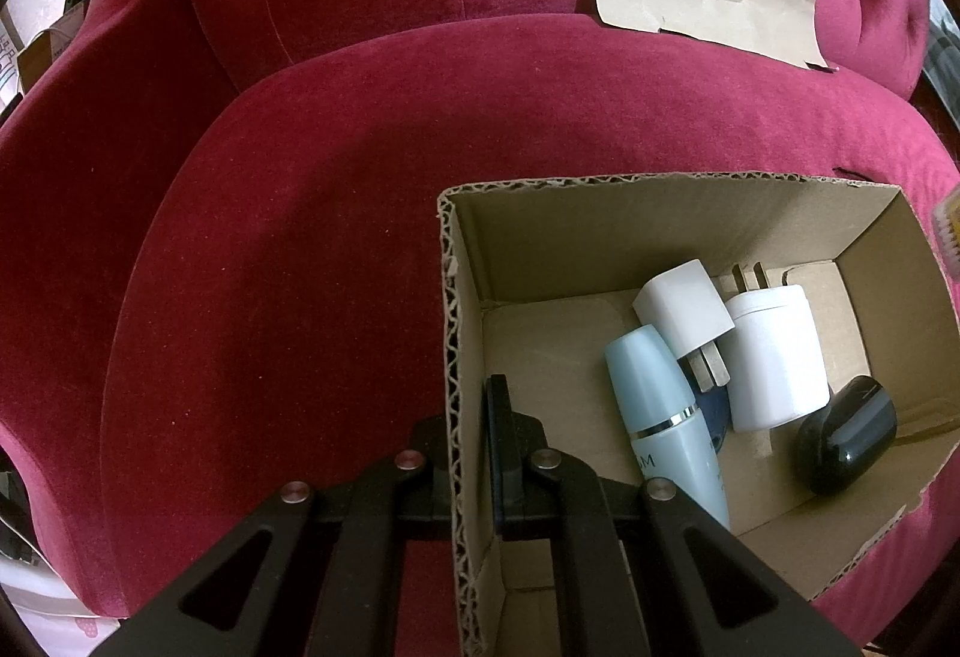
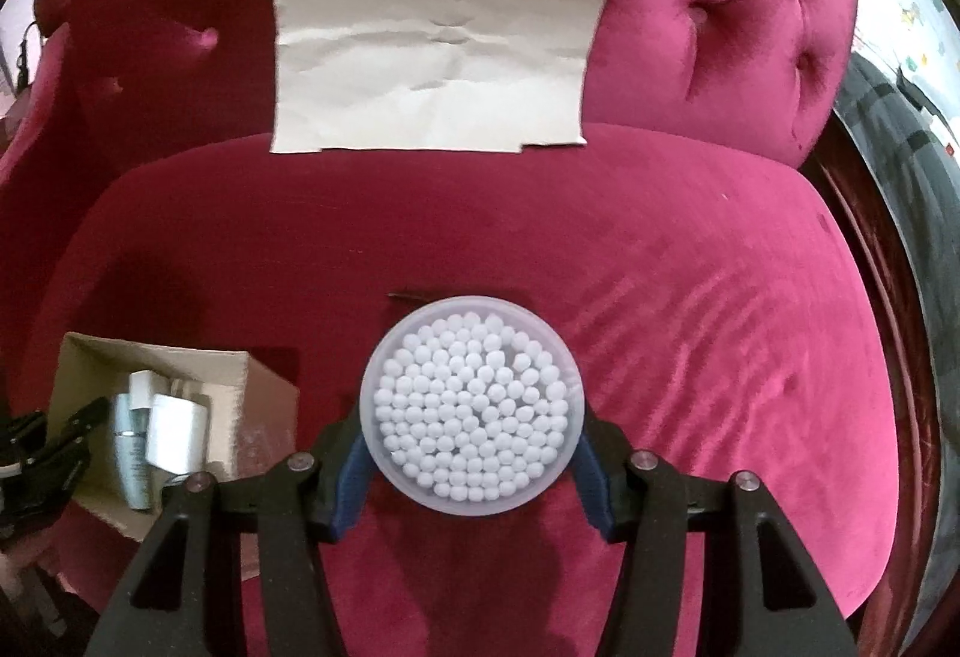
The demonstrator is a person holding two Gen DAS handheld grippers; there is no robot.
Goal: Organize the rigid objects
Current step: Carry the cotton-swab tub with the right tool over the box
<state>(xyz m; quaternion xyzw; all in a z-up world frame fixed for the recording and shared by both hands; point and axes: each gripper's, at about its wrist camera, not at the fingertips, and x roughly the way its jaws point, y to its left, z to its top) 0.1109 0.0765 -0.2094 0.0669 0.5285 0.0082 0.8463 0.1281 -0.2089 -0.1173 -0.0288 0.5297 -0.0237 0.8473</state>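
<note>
Translucent plastic tub of cotton swabs, open-topped, sits clamped in my right hand-held gripper above the sofa seat, right of the cardboard box. Tilting risks spillage; my left hand-held gripper pinches the box wall, which may buckle.

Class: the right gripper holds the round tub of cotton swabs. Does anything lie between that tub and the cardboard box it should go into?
Nothing visible does. The cotton swab tub sits between the right gripper fingers, and only bare red seat cushion separates it from the cardboard box, which the left gripper holds by its wall.
</note>
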